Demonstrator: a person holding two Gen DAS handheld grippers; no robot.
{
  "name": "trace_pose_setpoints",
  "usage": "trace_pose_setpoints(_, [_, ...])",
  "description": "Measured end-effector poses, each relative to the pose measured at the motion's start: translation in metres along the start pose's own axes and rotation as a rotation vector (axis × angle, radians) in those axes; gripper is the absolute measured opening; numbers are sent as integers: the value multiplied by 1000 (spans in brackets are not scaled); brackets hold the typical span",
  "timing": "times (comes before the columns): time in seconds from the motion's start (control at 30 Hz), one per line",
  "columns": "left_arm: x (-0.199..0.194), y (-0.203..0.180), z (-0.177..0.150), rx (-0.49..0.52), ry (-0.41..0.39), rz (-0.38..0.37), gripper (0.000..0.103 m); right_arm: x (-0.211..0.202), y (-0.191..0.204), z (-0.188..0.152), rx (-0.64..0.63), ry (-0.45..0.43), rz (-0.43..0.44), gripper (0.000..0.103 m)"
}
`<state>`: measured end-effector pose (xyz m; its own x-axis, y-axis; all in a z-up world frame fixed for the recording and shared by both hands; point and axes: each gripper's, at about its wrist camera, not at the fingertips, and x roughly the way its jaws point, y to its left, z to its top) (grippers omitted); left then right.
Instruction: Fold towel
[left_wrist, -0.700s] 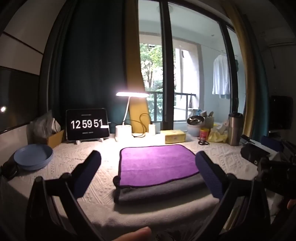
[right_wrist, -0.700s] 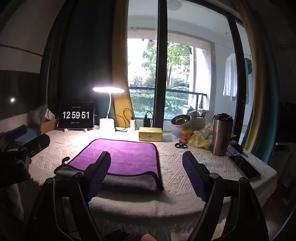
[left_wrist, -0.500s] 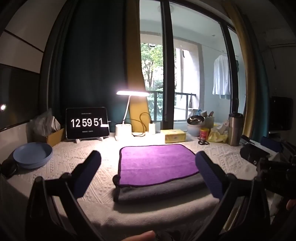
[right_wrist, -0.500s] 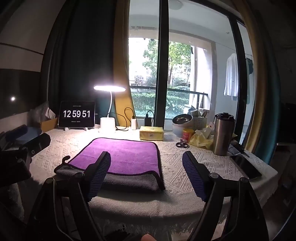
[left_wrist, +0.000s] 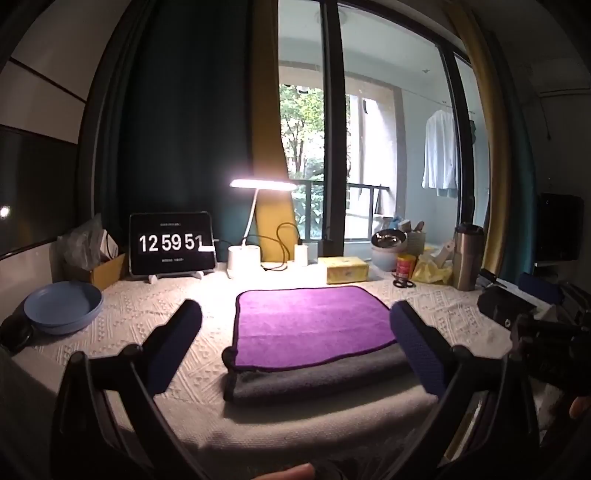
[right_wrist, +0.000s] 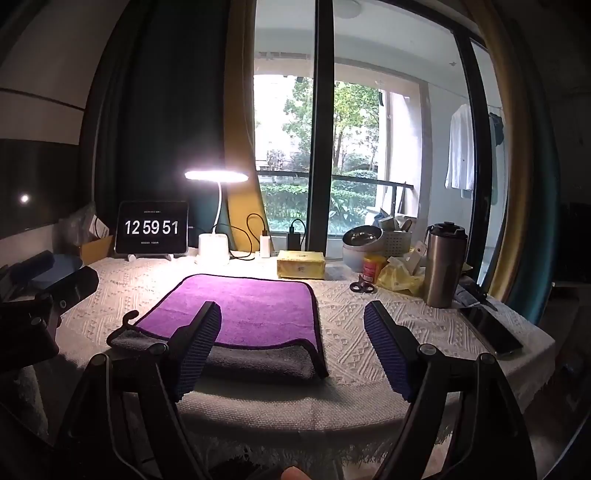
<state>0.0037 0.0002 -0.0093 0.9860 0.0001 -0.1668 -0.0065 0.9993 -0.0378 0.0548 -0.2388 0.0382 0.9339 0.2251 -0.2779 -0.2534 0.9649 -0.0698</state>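
Observation:
A purple towel (left_wrist: 310, 325) with a grey underside lies folded flat on the white tablecloth, its grey layer showing along the near edge. It also shows in the right wrist view (right_wrist: 255, 310). My left gripper (left_wrist: 295, 350) is open and empty, held before the towel's near edge, its pads either side of it. My right gripper (right_wrist: 291, 347) is open and empty, held over the towel's near right corner. The other gripper shows at each view's edge.
A blue bowl (left_wrist: 62, 306) sits at the left. A tablet clock (left_wrist: 171, 245), lit desk lamp (left_wrist: 258, 188), yellow box (left_wrist: 347, 269), steel tumbler (right_wrist: 443, 266), scissors (right_wrist: 362, 287) and a phone (right_wrist: 491, 328) stand around the back and right.
Both grippers have hardly moved; the views shifted only slightly. The towel lies as before.

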Motion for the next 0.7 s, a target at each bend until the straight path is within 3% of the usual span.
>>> trace_pose_setpoints(0.7, [1, 1, 0, -2, 5, -2, 102, 0, -2, -1, 6, 3, -2, 82])
